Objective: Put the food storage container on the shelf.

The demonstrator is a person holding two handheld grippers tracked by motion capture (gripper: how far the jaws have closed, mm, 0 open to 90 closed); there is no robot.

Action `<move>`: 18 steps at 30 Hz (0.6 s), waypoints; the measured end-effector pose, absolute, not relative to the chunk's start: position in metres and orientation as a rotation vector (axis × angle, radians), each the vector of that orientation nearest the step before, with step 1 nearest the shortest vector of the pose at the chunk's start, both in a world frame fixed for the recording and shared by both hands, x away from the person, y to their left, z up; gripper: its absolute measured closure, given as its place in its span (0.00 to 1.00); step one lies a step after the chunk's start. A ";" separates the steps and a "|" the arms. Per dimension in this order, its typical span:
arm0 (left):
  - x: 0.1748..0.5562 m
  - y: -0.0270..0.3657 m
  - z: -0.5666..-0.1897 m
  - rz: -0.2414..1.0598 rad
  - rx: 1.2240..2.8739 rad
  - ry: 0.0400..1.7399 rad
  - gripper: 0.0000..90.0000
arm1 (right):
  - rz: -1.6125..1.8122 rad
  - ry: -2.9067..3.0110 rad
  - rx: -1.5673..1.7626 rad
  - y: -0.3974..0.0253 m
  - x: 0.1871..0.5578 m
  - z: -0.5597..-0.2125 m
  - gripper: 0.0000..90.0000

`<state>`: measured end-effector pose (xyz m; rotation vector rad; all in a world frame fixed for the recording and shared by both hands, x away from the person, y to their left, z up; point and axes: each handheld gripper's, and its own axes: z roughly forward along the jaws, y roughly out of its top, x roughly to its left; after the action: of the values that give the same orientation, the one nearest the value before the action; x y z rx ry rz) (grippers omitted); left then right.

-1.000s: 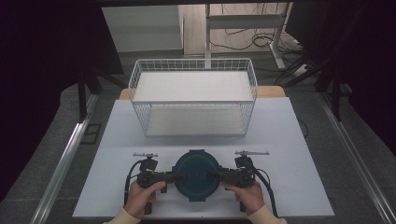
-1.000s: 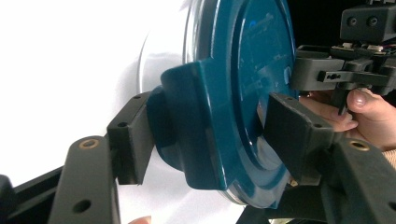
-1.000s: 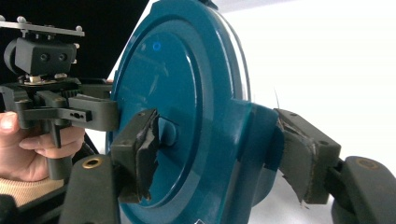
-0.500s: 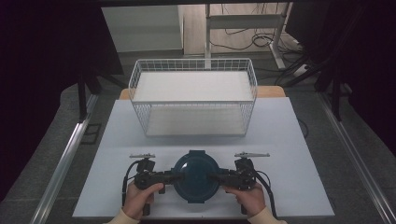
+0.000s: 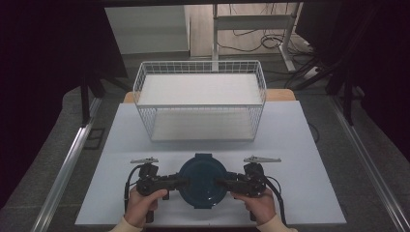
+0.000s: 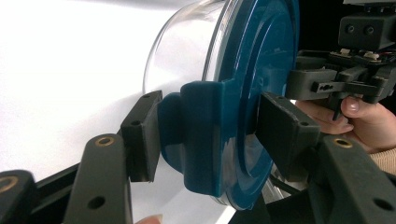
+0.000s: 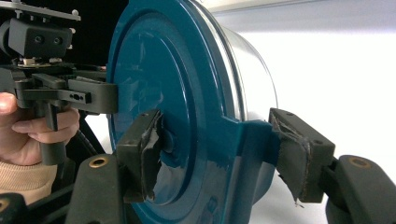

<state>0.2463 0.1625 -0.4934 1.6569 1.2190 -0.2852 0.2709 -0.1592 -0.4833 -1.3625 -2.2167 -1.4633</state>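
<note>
A round container with a dark teal lid (image 5: 202, 180) and a clear body (image 6: 187, 51) sits at the near middle of the white table (image 5: 309, 154). My left gripper (image 5: 182, 182) grips the lid's left edge and my right gripper (image 5: 223, 182) grips its right edge. In the left gripper view, my left gripper (image 6: 210, 126) has one pad (image 6: 142, 135) pressed on a lid clip and the other on the lid's top. In the right gripper view, my right gripper (image 7: 215, 144) stands shut across the opposite clip (image 7: 250, 144) the same way.
A white wire basket (image 5: 200, 107) stands at the back middle of the table, open at the top. Bare table lies left and right of the hands. Beyond the table are a dark floor, cables and desk legs.
Almost nothing has changed. My left gripper has drifted very slightly to the left. The container stays in the same spot between both grippers.
</note>
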 end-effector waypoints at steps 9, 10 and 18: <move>0.245 0.163 -0.487 -0.268 1.660 1.195 0.47 | -1.492 -2.246 -1.345 -0.159 0.268 -0.476 0.41; 0.244 0.163 -0.485 -0.263 1.663 1.188 0.47 | -1.501 -2.253 -1.339 -0.159 0.268 -0.473 0.41; 0.241 0.163 -0.478 -0.240 1.665 1.171 0.47 | -1.533 -2.275 -1.321 -0.158 0.265 -0.466 0.41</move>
<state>0.2413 0.1628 -0.4777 1.6647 1.1707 -0.2402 0.2648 -0.1585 -0.4656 -1.3211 -2.2749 -1.5331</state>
